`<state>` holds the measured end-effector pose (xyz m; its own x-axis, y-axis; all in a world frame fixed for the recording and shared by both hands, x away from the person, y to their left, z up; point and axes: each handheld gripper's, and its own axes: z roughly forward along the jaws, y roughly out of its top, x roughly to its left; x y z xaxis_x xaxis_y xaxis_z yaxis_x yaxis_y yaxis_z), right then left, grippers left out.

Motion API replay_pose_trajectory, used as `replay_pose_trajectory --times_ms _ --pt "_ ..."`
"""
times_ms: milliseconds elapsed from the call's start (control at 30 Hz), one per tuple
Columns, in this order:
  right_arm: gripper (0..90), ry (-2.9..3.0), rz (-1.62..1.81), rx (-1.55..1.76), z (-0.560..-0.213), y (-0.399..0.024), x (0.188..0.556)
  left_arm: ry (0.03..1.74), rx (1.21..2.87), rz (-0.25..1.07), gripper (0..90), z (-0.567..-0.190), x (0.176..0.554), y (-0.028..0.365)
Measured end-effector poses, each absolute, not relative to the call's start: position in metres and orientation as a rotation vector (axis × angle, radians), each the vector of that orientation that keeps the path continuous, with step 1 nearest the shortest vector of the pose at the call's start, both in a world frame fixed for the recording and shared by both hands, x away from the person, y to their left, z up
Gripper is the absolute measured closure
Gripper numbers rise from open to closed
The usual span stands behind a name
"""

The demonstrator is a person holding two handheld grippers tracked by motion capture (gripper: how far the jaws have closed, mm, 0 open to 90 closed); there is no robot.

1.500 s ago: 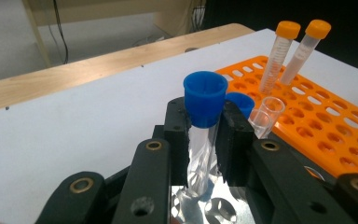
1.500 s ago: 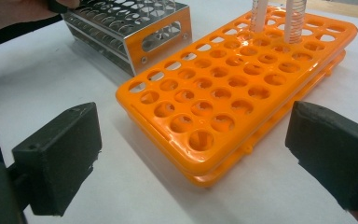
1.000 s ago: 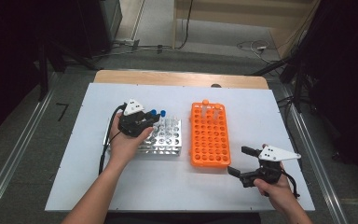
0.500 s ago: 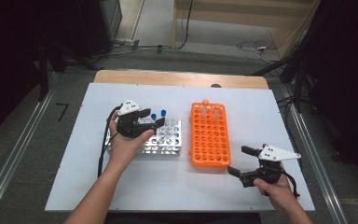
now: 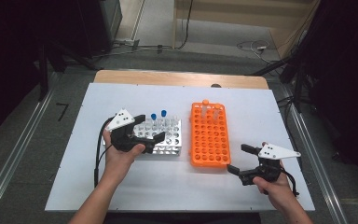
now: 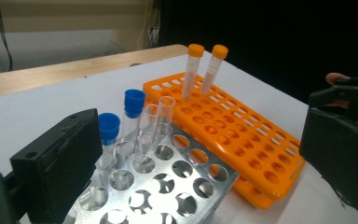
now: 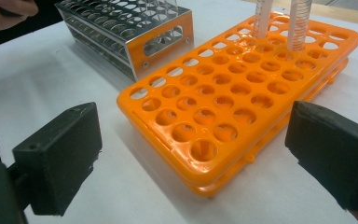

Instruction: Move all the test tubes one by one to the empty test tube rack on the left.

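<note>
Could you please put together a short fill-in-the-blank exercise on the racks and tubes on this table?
1. The two tubes standing in the orange rack have ____ caps.
2. The two capped tubes in the metal rack have ____ caps.
3. The left tongs hover at the metal rack with jaws ____ and nothing between them.
4. The right tongs sit beside the ____ rack.

Missing words: orange; blue; open; orange

Two blue-capped tubes [image 5: 158,117] upright at the metal rack's [image 5: 168,142] far edge.
</note>
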<state>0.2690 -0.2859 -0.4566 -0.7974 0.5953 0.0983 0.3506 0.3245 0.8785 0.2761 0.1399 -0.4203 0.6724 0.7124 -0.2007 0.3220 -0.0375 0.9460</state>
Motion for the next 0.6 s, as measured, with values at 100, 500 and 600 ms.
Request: replay_pose_trajectory --times_ms 100,500,600 --pt "2.1 2.343 1.466 0.859 -0.456 -0.285 0.27 0.837 1.63 0.387 0.0 -0.421 0.268 0.141" --pt "3.3 2.308 1.466 0.906 -0.447 -0.276 0.289 0.821 1.639 0.397 0.0 -0.432 0.254 0.143" --pt "3.4 2.303 1.456 0.915 -0.445 -0.27 0.301 0.822 1.644 0.397 0.0 -0.433 0.255 0.141"
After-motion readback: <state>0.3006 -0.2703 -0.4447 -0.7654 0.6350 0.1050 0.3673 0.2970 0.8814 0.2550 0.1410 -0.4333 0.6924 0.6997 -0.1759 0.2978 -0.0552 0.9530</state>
